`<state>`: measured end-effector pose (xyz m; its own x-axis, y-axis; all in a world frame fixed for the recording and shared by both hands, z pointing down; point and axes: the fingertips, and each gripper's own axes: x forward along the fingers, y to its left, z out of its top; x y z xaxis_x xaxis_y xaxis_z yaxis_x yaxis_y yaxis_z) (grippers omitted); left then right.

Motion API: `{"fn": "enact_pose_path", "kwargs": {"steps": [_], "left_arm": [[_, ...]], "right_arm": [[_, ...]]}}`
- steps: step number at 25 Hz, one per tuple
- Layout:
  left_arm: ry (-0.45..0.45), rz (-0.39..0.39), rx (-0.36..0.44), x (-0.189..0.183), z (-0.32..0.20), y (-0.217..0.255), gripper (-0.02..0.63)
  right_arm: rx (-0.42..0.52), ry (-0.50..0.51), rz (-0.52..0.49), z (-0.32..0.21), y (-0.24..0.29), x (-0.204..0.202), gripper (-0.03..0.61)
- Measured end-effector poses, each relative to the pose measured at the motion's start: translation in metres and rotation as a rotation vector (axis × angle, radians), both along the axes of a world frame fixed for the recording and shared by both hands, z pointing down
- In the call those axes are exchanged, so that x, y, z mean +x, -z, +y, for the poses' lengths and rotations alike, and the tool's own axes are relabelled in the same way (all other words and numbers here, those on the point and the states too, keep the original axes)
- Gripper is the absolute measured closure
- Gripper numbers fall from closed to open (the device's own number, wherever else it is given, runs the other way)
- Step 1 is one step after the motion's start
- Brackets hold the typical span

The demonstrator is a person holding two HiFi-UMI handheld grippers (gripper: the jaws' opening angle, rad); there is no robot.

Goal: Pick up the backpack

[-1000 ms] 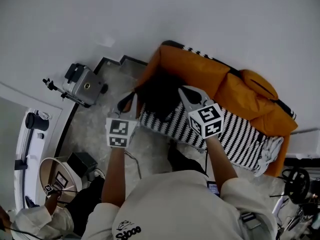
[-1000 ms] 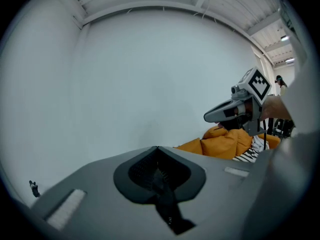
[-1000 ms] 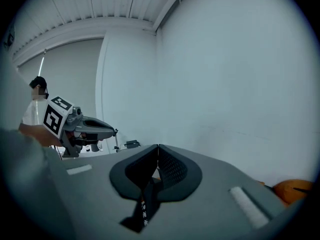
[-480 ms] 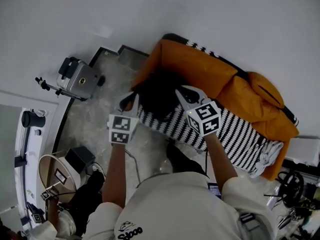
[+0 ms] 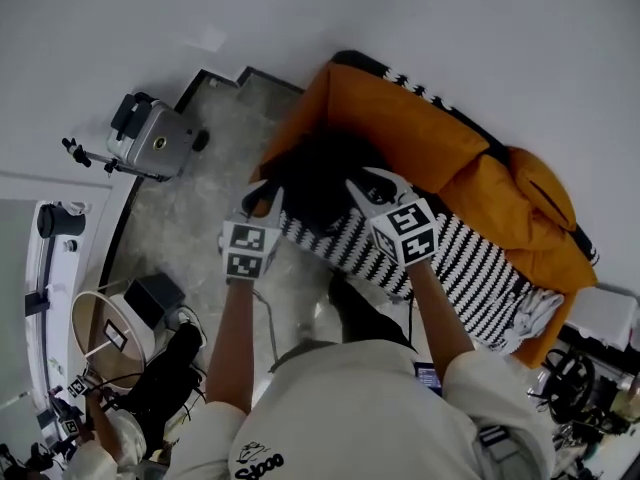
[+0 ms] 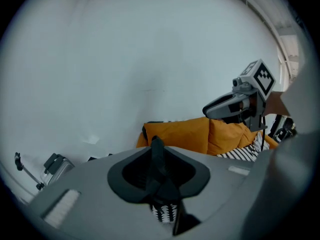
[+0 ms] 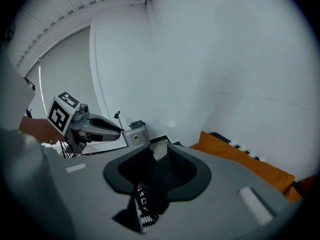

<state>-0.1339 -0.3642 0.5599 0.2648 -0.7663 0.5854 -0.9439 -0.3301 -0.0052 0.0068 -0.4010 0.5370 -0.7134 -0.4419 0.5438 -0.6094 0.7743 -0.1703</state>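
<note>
- Your left gripper (image 5: 260,200) is just left of centre in the head view, at the lower left edge of the black backpack (image 5: 318,173). Its fingers have just been opening and stand slightly spread. In its own view a dark strip and a patch of striped cloth show in the narrow gap.
- Your right gripper (image 5: 368,184) is just right of centre, at the backpack's right edge. Its fingers have also just been opening and are a little apart, with dark fabric and striped cloth showing between them.
- You cannot tell whether either set of pads touches the dark fabric.
- The backpack lies in the middle of the head view, on the left end of the orange sofa (image 5: 400,118), its lower edge over the black-and-white striped blanket (image 5: 470,268).
- A silver case (image 5: 155,148) stands on the floor at the upper left, well apart from the sofa.
</note>
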Motion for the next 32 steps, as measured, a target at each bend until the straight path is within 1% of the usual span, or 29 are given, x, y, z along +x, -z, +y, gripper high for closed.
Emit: {"fn": "enact_pose_path", "kwargs": {"steps": [3, 9, 14, 19, 23, 28, 32], "left_arm": [[0.014, 0.006, -0.039, -0.002, -0.002, -0.020, 0.510], [0.027, 0.015, -0.105, -0.012, -0.013, -0.056, 0.486], [0.039, 0.021, -0.148, -0.014, -0.022, -0.078, 0.467], [0.022, 0.010, -0.188, -0.012, -0.035, -0.104, 0.443], [0.032, 0.017, -0.209, -0.014, -0.040, -0.117, 0.425], [0.062, 0.028, -0.223, -0.017, -0.046, -0.126, 0.411], [0.085, 0.017, -0.225, -0.021, -0.049, -0.131, 0.397]], "right_arm": [[-0.029, 0.029, 0.017, -0.005, -0.022, -0.006, 0.451], [-0.094, 0.083, 0.057, -0.015, -0.070, -0.022, 0.414], [-0.145, 0.112, 0.087, -0.021, -0.104, -0.026, 0.385], [-0.190, 0.136, 0.135, -0.029, -0.148, -0.028, 0.362], [-0.219, 0.157, 0.180, -0.031, -0.179, -0.025, 0.330], [-0.233, 0.196, 0.241, -0.027, -0.210, -0.020, 0.287], [-0.252, 0.201, 0.253, -0.025, -0.228, -0.020, 0.256]]}}
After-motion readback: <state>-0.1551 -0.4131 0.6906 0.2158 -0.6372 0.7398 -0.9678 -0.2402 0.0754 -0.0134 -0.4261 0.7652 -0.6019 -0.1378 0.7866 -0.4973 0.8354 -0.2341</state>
